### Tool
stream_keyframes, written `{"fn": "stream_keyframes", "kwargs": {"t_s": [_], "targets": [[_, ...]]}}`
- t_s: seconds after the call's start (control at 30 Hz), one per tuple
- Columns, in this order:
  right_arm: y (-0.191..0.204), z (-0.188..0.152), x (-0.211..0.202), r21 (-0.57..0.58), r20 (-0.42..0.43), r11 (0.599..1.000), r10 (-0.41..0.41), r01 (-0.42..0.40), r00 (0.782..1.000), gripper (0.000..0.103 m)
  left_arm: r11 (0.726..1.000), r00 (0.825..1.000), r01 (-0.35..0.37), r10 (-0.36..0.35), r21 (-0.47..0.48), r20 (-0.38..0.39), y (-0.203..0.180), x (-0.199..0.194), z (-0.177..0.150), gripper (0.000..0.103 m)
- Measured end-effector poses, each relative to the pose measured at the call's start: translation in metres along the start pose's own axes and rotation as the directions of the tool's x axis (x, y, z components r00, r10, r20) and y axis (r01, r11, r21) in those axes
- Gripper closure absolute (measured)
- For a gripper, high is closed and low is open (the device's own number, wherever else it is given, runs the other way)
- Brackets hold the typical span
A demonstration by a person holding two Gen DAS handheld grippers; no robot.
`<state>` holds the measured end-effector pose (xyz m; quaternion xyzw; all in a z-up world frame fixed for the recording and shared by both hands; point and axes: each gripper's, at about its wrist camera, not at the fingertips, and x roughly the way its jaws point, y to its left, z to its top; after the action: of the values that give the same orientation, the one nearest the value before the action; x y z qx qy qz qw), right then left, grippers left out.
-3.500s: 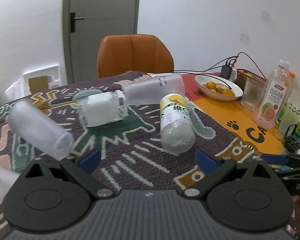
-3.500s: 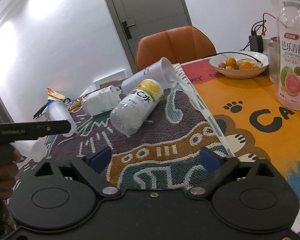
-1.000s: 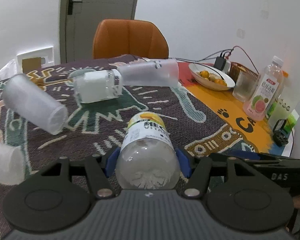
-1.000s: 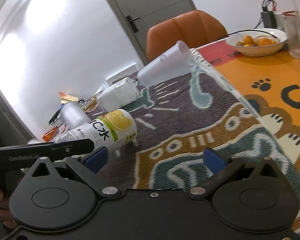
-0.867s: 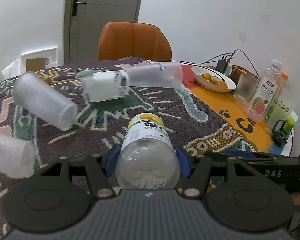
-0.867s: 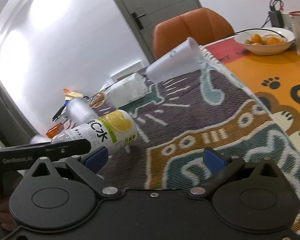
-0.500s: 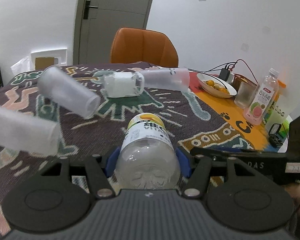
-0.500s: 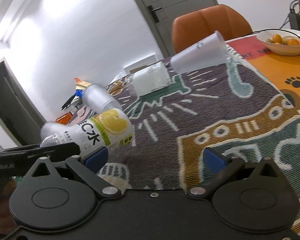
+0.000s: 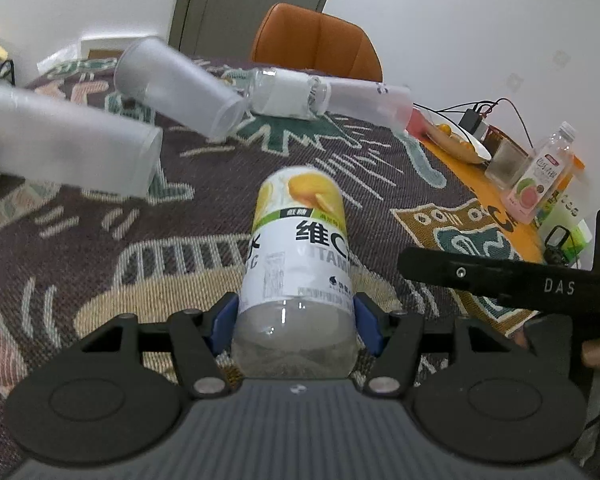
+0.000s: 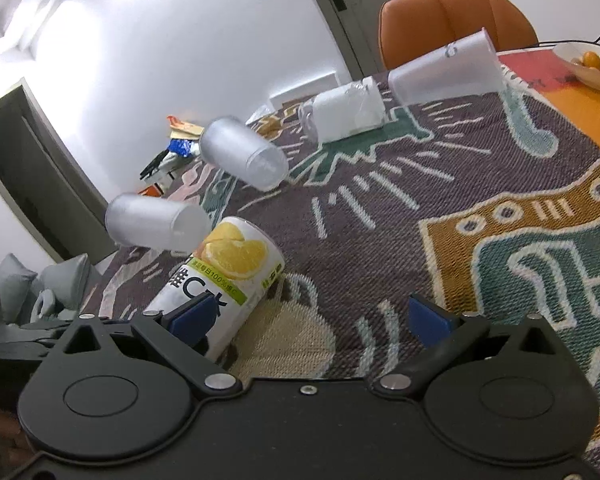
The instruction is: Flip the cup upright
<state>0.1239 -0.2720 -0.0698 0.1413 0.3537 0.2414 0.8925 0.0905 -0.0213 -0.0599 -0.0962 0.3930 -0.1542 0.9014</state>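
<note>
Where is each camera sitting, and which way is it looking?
Left wrist: sits on the left gripper, looking along its jaws, which clamp the lemon bottle, toward the orange chair; the other gripper's bar shows at right.
Right wrist: sits on the right gripper, jaws open and empty, looking over the patterned tablecloth toward the door.
Both show the lemon bottle, the frosted cups lying on their sides, and the orange chair.

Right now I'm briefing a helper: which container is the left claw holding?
On the patterned tablecloth, the left claw grips a bottle by its clear base. Unlike the frosted cups lying nearby, it has a white label with lemon slices.
</note>
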Motion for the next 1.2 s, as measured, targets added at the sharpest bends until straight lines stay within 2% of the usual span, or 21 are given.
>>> {"fn": "stream_keyframes", "kwargs": {"t_s": [0.1,0.23,0.53,0.7,1.0,1.2], "targets": [[0.002,0.001,0.001,0.008,-0.012,1.0,0.006,-0.006,1.0,0.0,1.0,1.0,-0.021,0.021,-0.004,-0.011,0.003,-0.001,0.0,0.036],[0.007,0.005,0.005,0.017,-0.023,1.0,0.024,-0.023,0.999,0.0,1.0,1.0,-0.006,0.007,-0.017,0.019,0.009,-0.012,0.003,0.018],[0.017,0.024,0.024,0.071,-0.079,0.995,0.081,-0.075,0.994,0.0,0.998,0.994,-0.018,0.025,-0.059,0.109,0.025,-0.037,0.015,0.015],[0.027,0.035,0.039,0.107,-0.151,0.989,0.115,-0.099,0.982,0.0,0.991,0.983,-0.064,0.083,-0.115,0.166,0.044,-0.047,0.015,0.01],[0.029,0.045,0.078,0.212,-0.308,0.977,0.096,-0.03,0.946,0.0,0.969,0.969,-0.102,0.148,-0.223,0.2,0.08,-0.061,0.004,0.008],[0.028,0.052,0.088,0.259,-0.348,0.966,0.078,0.016,0.934,0.0,0.957,0.96,-0.121,0.18,-0.262,0.215,0.098,-0.068,-0.002,0.007]]}}
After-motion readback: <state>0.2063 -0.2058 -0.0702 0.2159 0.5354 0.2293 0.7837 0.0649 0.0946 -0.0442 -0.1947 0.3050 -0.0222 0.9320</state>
